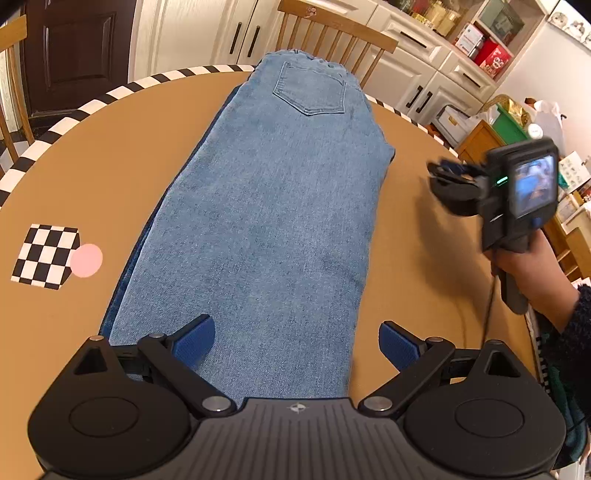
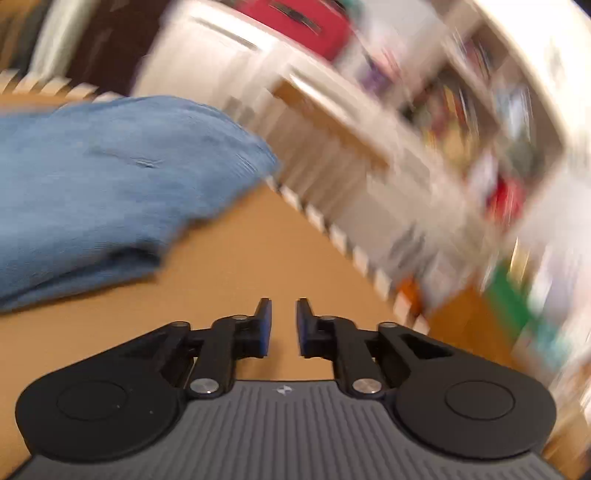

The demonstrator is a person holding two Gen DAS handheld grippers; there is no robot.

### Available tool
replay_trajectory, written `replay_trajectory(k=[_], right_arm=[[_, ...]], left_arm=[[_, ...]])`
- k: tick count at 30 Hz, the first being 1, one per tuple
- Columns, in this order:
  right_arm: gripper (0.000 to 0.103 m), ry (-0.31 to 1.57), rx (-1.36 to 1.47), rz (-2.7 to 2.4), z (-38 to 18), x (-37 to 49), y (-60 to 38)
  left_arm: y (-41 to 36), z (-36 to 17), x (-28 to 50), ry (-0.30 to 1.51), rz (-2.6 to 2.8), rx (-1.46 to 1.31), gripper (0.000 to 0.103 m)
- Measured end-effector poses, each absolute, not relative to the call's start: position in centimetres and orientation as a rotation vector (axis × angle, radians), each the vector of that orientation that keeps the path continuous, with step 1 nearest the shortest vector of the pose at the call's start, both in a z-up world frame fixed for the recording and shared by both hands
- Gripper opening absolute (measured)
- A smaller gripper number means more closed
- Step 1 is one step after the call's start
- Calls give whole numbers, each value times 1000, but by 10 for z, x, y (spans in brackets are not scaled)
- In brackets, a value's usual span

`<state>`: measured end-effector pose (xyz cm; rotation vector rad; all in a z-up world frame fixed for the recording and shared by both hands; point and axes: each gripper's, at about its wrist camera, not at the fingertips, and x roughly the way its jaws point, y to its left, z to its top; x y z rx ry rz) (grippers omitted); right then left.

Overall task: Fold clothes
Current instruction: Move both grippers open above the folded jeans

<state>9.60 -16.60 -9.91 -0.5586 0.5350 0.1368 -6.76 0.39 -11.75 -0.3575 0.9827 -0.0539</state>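
Note:
Blue jeans lie folded lengthwise on the round brown table, waistband and back pocket at the far end. My left gripper is open and empty, its blue pads spread wide just above the near end of the jeans. My right gripper hovers over bare table to the right of the jeans, blurred by motion. In the right wrist view the right gripper has a narrow gap between its fingers, holds nothing, and the jeans lie to its left.
A checkerboard marker and a pink dot sit on the table at left. The table has a black-and-white checked rim. A wooden chair stands behind the far edge. White cabinets and shelves fill the back right.

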Motion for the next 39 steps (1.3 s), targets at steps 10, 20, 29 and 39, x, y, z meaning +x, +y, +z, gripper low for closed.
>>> replay_trajectory(k=[10, 20, 29, 39], right_arm=[[20, 492, -450, 507, -73, 59, -116], [43, 718, -69, 372, -52, 58, -170], [61, 816, 293, 449, -18, -165, -198], [63, 978, 797, 338, -88, -332, -151]], left_arm=[[3, -117, -66, 982, -45, -350, 96], [4, -114, -77, 966, -80, -293, 94], [66, -78, -179, 801, -199, -326, 93], [146, -115, -277, 962, -415, -432, 83]])
